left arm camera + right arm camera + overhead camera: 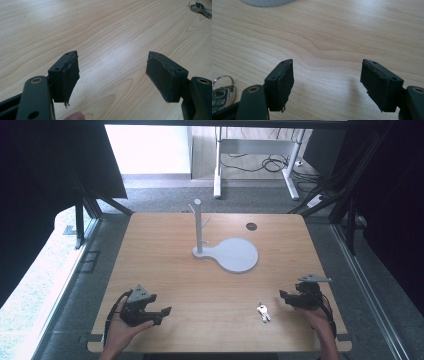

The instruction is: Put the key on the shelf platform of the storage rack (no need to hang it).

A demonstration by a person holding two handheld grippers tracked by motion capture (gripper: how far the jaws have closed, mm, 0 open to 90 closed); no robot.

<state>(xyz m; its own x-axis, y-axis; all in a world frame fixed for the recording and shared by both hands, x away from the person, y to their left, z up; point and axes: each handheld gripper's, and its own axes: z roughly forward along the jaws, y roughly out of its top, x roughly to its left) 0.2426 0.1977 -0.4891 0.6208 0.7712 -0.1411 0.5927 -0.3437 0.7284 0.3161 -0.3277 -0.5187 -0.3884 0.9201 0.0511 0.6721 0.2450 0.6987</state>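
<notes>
Keys [263, 312] lie flat on the tabletop [165, 270] close to its near edge, right of centre, a small silver bunch on a ring. In the high view the bunch's long axis runs roughly near to far with a slight slant, the ring end toward the far edge and the blades toward the near edge. The right gripper view shows the ring and one key head at the lower left; the left gripper view shows the bunch at the upper right.

Left gripper [161, 314] sits held in a hand [120, 332] near the near-left corner, its jaws spread wide apart with nothing but bare wood between them, pointing toward the right edge. A fingertip shows at the bottom of the left gripper view.

Right gripper [284, 297] is held near the right edge, just beside the keys and apart from them, pointing toward the left edge. Its jaws stand wide apart and empty.

Farther off, near the centre of the tabletop, stands a grey stand [226, 251]: a round flat base with an upright post carrying short pegs. A small dark round hole [251, 226] lies beyond it, near the far edge.
</notes>
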